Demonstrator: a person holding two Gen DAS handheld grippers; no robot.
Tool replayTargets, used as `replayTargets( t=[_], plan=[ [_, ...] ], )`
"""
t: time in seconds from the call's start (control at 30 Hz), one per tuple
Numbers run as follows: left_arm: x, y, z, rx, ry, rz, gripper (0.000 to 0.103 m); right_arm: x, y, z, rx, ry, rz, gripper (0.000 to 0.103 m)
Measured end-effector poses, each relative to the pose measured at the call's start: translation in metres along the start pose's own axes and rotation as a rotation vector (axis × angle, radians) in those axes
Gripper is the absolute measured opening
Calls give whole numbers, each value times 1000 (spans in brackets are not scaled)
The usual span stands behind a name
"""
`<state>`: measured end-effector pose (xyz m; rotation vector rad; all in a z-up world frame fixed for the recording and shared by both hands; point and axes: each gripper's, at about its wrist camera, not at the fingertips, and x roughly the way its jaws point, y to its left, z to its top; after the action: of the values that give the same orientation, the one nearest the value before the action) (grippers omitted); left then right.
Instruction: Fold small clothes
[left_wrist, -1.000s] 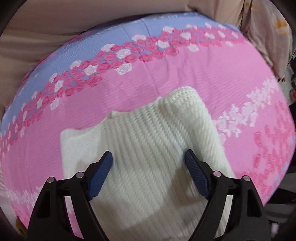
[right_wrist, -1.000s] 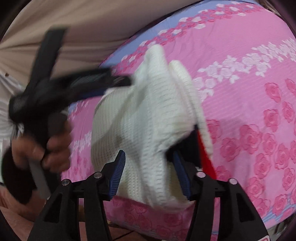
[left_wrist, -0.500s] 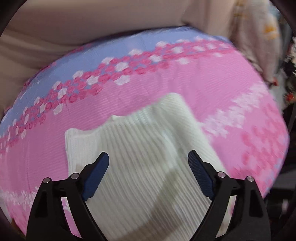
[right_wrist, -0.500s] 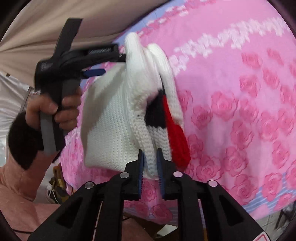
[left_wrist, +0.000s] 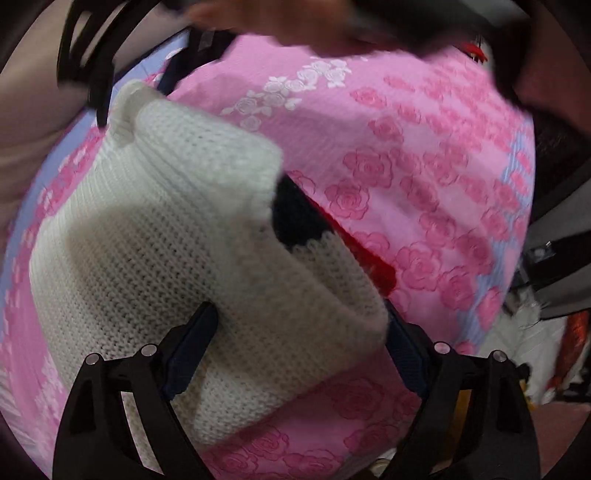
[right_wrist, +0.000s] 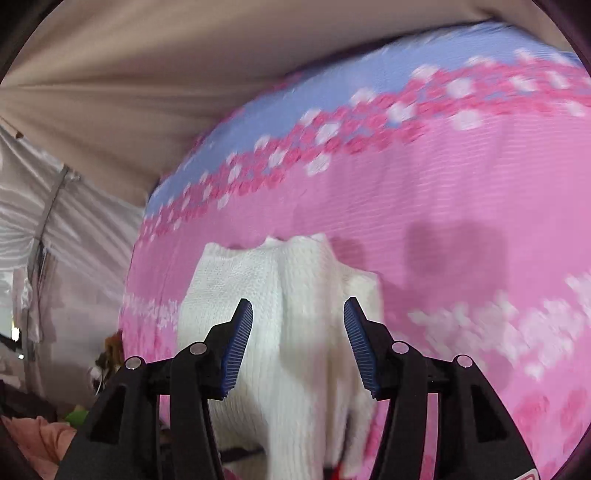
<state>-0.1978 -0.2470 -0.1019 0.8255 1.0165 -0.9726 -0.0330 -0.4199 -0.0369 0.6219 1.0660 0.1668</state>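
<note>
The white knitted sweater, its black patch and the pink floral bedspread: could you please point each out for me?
white knitted sweater (left_wrist: 155, 236), left wrist view, on the folded knit body.
black patch (left_wrist: 295, 218), left wrist view, middle of the dark knit area.
pink floral bedspread (right_wrist: 461, 177), right wrist view, on bare pink fabric.

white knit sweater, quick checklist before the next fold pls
1. Sweater lies on the pink bedspread: ok.
2. Right gripper has let go: ok, jaws opening, pads clear of the knit.
3. Left gripper open over the folded edge: ok, no pinch visible.
4. Fold flat and even: not ok, the upper layer bulges and a corner sticks up.
5. Black and red patch tucked inside: not ok, it shows at the edge.
6. Whole sweater on the bed: cannot tell, near edge is hidden.
</note>
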Motion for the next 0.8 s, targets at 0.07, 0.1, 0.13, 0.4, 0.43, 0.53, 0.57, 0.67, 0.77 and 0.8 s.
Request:
replayTargets(
  t=[0.07,0.1,0.13,0.4,0.43,0.53,0.57,0.67,0.77,0.8],
  plan=[
    [6,-7,-1,31,-6,48,87,28,7,14,-71,69,-19,13],
    [7,-11,-2,43,-19,71,88,35,11,16,-102,76,-38,15],
    [8,-13,-3,44,-28,84,89,38,12,16,-115,70,-45,14],
    [6,-7,-5,18,-74,65,92,70,-33,20,24,46,12,13],
    [-3,1,-6,-1,-90,35,90,64,-35,21,52,38,27,14],
    [-38,31,-8,-109,-151,-31,90,30,-20,11,51,-24,30,24],
    [-54,48,-10,-159,-183,-46,90,12,-14,2,41,-63,25,28],
    [-83,103,-21,-315,-217,-34,91,-39,-2,-46,23,-161,17,45],
    [-74,157,-34,-472,-151,1,91,-68,0,-116,45,-188,-20,52],
    [-64,173,-39,-517,-109,10,91,-71,2,-136,50,-184,-19,52]
  ],
)
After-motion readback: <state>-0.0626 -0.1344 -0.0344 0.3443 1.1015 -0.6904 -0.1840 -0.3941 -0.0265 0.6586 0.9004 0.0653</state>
